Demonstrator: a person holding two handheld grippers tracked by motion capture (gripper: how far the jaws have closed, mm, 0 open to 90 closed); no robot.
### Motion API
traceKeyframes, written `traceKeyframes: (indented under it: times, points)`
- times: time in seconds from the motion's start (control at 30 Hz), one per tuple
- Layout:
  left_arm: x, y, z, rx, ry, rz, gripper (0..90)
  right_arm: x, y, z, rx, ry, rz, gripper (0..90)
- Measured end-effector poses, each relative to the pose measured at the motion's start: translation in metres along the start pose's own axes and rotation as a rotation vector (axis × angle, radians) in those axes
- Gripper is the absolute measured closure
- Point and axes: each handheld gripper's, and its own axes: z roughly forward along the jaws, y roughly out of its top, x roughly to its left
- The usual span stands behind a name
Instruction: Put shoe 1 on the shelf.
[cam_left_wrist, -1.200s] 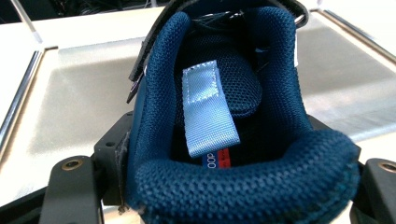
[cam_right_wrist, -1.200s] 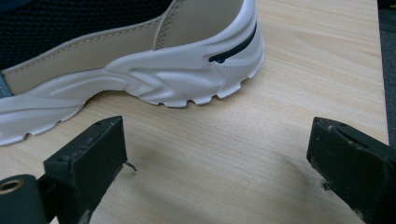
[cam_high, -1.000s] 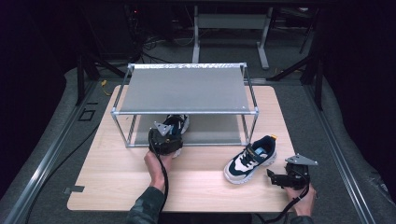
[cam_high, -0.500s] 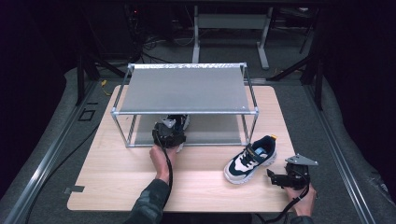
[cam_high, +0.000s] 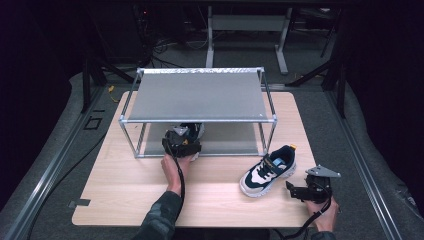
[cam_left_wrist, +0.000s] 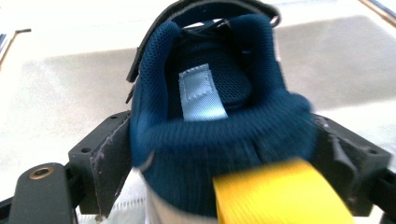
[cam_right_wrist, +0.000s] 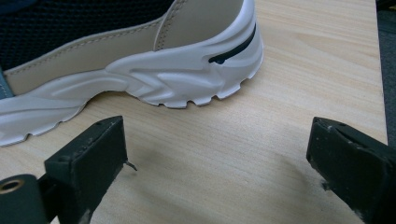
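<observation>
A navy sneaker (cam_high: 193, 131) with a yellow heel tab sits toe-first on the lower shelf of a metal rack (cam_high: 197, 97). My left gripper (cam_high: 181, 145) is behind its heel. In the left gripper view that sneaker (cam_left_wrist: 205, 93) has its padded collar between the jaws of the left gripper (cam_left_wrist: 217, 140). The jaws have just been opening and now stand at the collar's sides without squeezing it. A second matching sneaker (cam_high: 267, 170) lies on the table at the right. My right gripper (cam_high: 292, 190) is open just behind it, with only bare wood between the right gripper's (cam_right_wrist: 217, 154) jaws and the sneaker's white sole (cam_right_wrist: 140, 70) ahead.
The rack stands at the back middle of the wooden table (cam_high: 125, 190), with a grey top shelf and thin corner posts (cam_high: 135, 142). The table's right edge (cam_right_wrist: 380, 70) lies close to my right gripper. Dark floor and stands surround the table.
My left gripper and the sneaker have edged slightly toward the rack. The right hand and the second sneaker have not moved.
</observation>
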Motion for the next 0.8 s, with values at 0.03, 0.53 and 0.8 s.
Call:
traceKeyframes:
  times: [0.03, 0.53, 0.8]
  points:
    - [0.001, -0.002, -0.006, -0.008, -0.011, 0.004, 14.9, 0.0, 0.0, 0.0, 0.003, -0.003, -0.003, 4.5]
    - [0.001, -0.023, -0.032, -0.047, -0.01, -0.004, 37.0, 0.001, 0.0, 0.001, -0.005, -0.006, -0.003, 5.2]
    - [-0.002, -0.019, -0.024, -0.05, -0.001, -0.012, 39.3, 0.0, 0.0, 0.001, -0.003, -0.005, -0.005, 5.4]
